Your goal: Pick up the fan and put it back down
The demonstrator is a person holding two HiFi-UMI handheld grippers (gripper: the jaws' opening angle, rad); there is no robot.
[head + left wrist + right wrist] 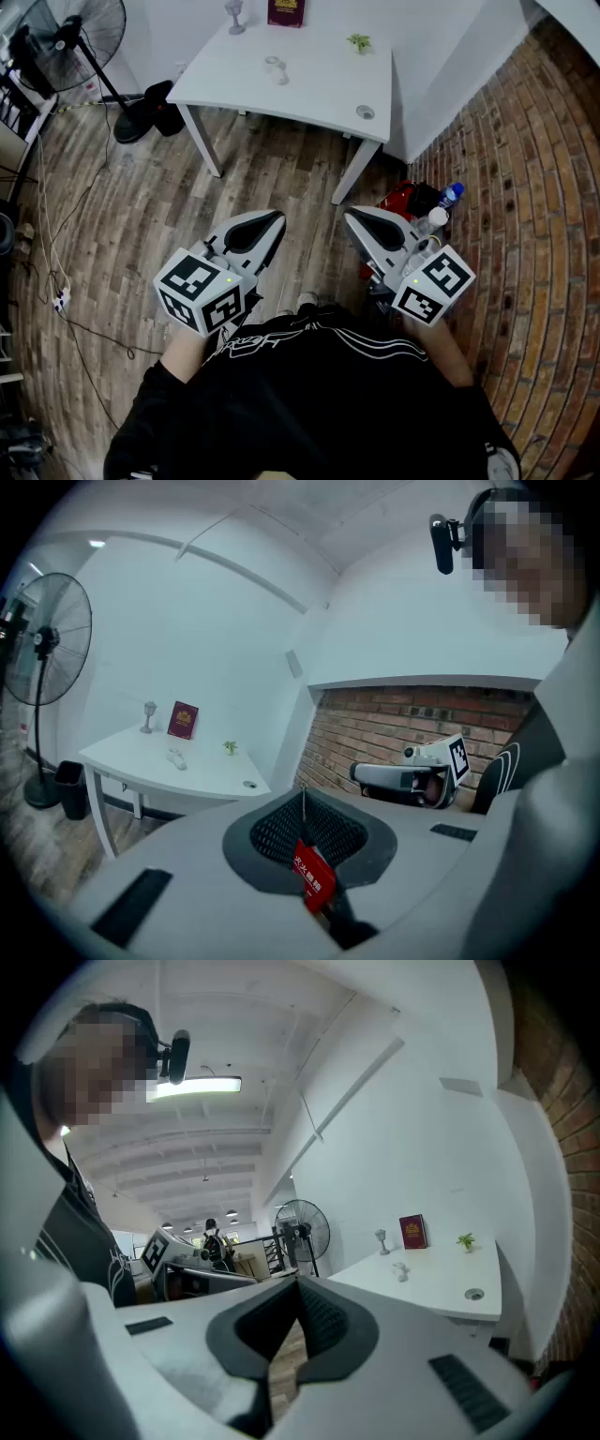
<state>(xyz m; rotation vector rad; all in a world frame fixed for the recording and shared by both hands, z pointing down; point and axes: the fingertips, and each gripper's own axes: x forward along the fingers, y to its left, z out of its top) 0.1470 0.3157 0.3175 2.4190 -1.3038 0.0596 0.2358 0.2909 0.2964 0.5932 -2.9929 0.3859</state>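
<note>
The black pedestal fan point(73, 36) stands at the far left on a round base point(131, 127), well away from both grippers. It also shows at the left edge of the left gripper view as the fan point(43, 639), and far off in the right gripper view as the fan point(302, 1228). My left gripper point(277, 218) and right gripper point(349, 215) hover side by side close to my body above the wooden floor. Both have their jaws together with nothing between them. In their own views, the left gripper point(302, 795) and right gripper point(298, 1284) point roughly level.
A white table point(319, 98) stands ahead with a red book point(286, 11), a small plant point(359, 42) and a goblet point(234, 14). A red box point(401, 199) and bottles point(448, 197) lie by the brick wall point(525, 187). Cables point(56, 272) trail at left.
</note>
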